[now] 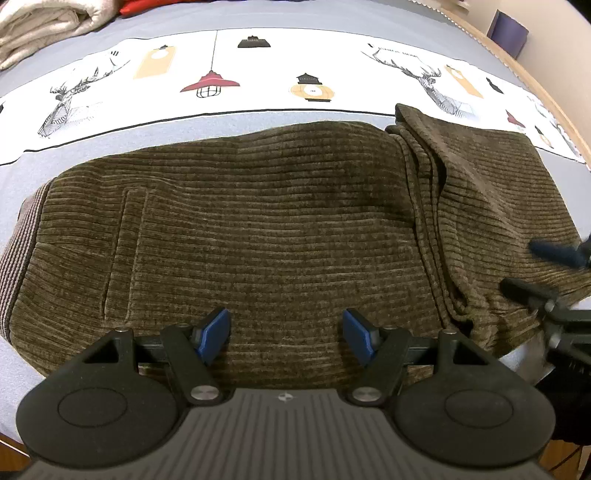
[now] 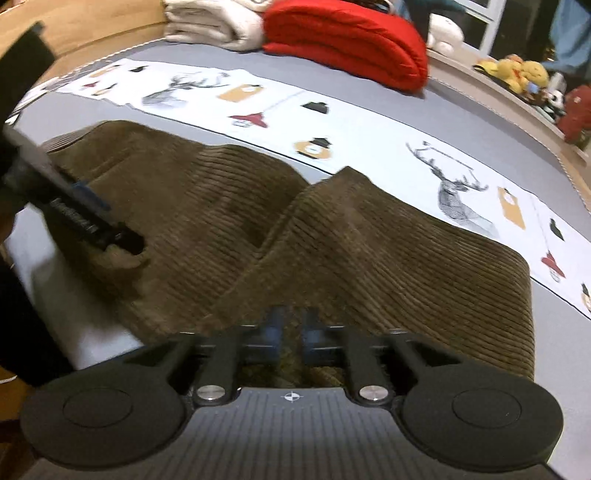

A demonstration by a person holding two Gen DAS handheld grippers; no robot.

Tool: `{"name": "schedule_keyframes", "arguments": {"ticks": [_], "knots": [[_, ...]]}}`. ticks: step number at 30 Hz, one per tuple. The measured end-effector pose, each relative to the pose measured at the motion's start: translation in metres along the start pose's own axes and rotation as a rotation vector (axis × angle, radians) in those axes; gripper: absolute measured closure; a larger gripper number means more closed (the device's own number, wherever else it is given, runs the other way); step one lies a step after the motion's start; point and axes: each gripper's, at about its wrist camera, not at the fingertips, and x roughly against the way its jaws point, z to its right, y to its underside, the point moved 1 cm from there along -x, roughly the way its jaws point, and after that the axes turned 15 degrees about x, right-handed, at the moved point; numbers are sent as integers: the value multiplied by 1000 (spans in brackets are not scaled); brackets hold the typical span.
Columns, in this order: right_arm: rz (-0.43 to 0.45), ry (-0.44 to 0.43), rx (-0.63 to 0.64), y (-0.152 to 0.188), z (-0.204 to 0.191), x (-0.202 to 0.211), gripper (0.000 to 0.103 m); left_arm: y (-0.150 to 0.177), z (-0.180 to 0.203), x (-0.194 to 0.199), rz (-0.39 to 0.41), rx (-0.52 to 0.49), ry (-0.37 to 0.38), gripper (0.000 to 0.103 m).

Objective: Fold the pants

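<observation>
Brown corduroy pants lie across a grey bed, waistband at the left, with a folded-over bunch of leg fabric at the right. My left gripper is open and empty just above the pants' near edge. My right gripper is nearly shut, its blue pads pinching the near edge of the raised fold of the pants. The right gripper also shows blurred at the right edge of the left wrist view. The left gripper shows blurred at the left of the right wrist view.
A white printed runner with deer and lanterns crosses the bed beyond the pants. Folded cream blankets and a red quilt lie at the far side. Stuffed toys sit on a ledge. A wooden bed edge runs at the right.
</observation>
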Motion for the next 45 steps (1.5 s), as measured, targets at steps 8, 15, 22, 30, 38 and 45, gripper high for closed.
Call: {"name": "schedule_keyframes", "arguments": {"ticks": [8,15,22,30,38,45], "knots": [[-55,6,-17,-7,-5,-28,31,-1,-9,0,-3,15,-7,29],[-83,-1,-42,-5,0,-37,101,-1,-9,1,-1,12,-3,29],[10,-6,-73,2,13,-12,103,-2,-8,2,2,20,0,29],[40,-63,-144,5,22,2,80,-2,-5,2,6,15,0,28],[11,-133,-10,-8,-15,-12,44,-4,-10,-1,0,30,-6,28],[-50,-150,56,-13,-36,-26,38,-4,-10,1,-2,29,2,28]]}}
